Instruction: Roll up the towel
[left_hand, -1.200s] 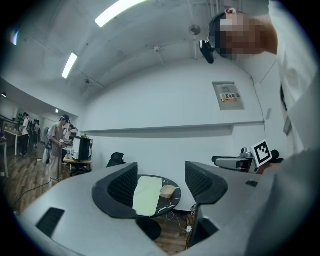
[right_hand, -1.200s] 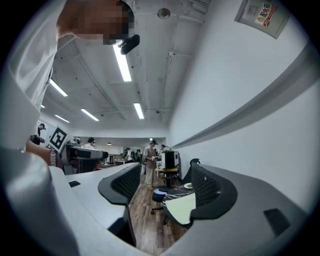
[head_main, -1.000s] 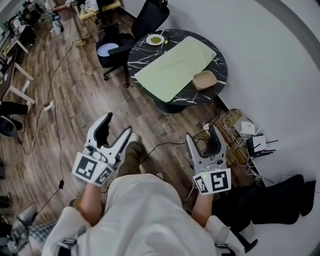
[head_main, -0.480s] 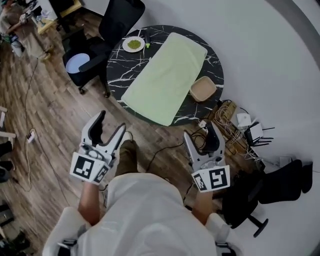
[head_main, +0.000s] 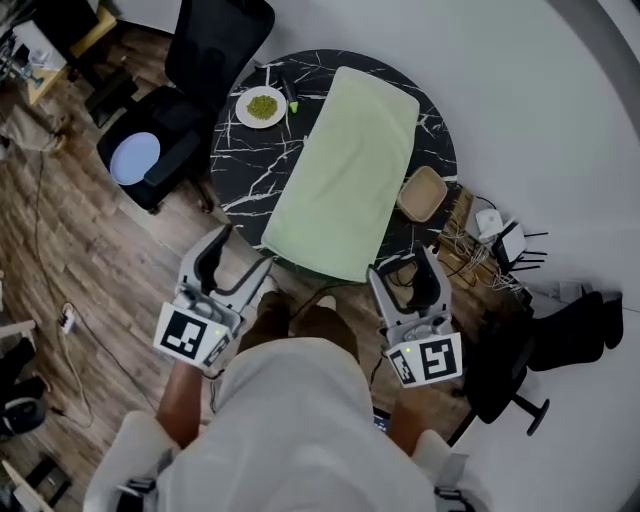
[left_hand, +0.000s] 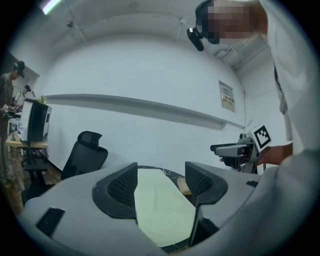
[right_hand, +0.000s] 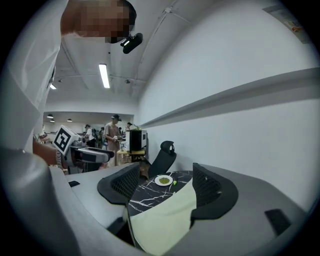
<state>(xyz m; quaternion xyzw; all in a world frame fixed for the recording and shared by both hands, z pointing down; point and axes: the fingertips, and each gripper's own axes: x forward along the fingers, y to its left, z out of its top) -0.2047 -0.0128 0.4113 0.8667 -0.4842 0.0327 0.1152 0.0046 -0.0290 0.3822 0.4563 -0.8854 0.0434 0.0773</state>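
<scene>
A pale green towel (head_main: 345, 172) lies flat and unrolled across the round black marble table (head_main: 243, 160), its near end hanging over the table's front edge. My left gripper (head_main: 238, 257) is open, held in the air short of the table's front left edge. To the right, my right gripper (head_main: 412, 272) is open too, just below the towel's near right corner. Neither touches the towel. Between the left gripper's jaws I see the towel (left_hand: 162, 206); the right gripper view shows the towel (right_hand: 165, 216) and the table (right_hand: 147, 189) ahead.
A white plate of green stuff (head_main: 262, 105) sits at the table's far left, a tan square dish (head_main: 422, 193) at its right edge. A black office chair (head_main: 190, 85) stands left of the table. Cables and boxes (head_main: 492, 240) lie on the floor at right.
The person has walked up to the table: it now lies just ahead of both grippers. Both grippers stay open and empty.
</scene>
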